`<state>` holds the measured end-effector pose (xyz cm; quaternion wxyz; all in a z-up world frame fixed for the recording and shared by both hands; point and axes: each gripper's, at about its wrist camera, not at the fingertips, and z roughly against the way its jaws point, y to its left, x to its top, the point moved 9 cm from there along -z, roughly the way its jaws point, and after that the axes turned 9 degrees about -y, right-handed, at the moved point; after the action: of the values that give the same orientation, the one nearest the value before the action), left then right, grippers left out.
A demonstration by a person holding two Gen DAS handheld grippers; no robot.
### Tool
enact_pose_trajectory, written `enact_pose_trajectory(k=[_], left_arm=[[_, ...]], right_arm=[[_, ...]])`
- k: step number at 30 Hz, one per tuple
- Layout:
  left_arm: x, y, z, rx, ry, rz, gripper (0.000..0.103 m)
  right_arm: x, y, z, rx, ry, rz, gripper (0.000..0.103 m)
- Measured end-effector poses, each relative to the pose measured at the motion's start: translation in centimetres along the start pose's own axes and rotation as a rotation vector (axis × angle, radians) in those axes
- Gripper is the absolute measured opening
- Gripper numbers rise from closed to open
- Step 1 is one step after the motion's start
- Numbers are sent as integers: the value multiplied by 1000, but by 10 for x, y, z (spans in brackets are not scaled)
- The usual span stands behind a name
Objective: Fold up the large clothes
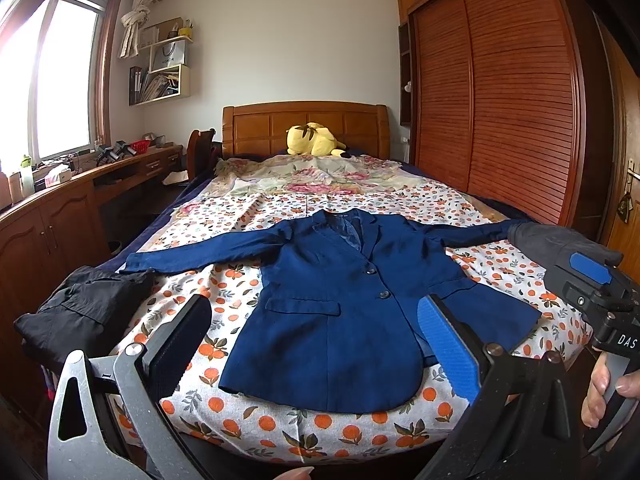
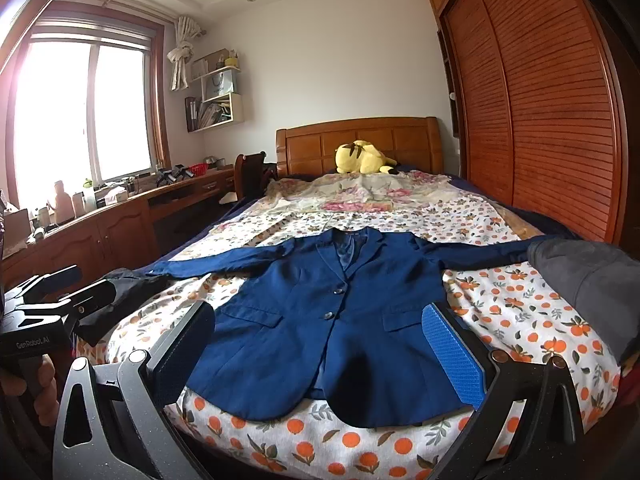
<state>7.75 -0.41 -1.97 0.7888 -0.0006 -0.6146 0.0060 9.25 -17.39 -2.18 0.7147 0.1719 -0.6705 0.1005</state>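
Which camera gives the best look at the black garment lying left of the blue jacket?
The left wrist view: the black garment shows whole at the bed's corner. In the right wrist view, the other gripper hides most of it.

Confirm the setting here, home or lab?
A home bedroom, most likely. The navy blazer lies spread on a bed with a wooden headboard, a louvred wooden wardrobe stands along one side, and a yellow plush toy sits near the headboard.

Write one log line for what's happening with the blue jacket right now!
stage: before first fold | blue jacket: flat on bed, buttoned, sleeves spread | left gripper: open, empty | right gripper: open, empty
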Motion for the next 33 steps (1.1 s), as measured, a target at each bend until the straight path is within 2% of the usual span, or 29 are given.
enact_pose_trajectory(k=[11, 33], left_arm=[[-2, 1, 1, 1, 2, -1, 103], [-69, 43, -49, 58, 152, 65, 103]], right_arm=[[-3, -1, -3, 0, 8, 1, 103], [-30, -6, -46, -10, 121, 29, 103]])
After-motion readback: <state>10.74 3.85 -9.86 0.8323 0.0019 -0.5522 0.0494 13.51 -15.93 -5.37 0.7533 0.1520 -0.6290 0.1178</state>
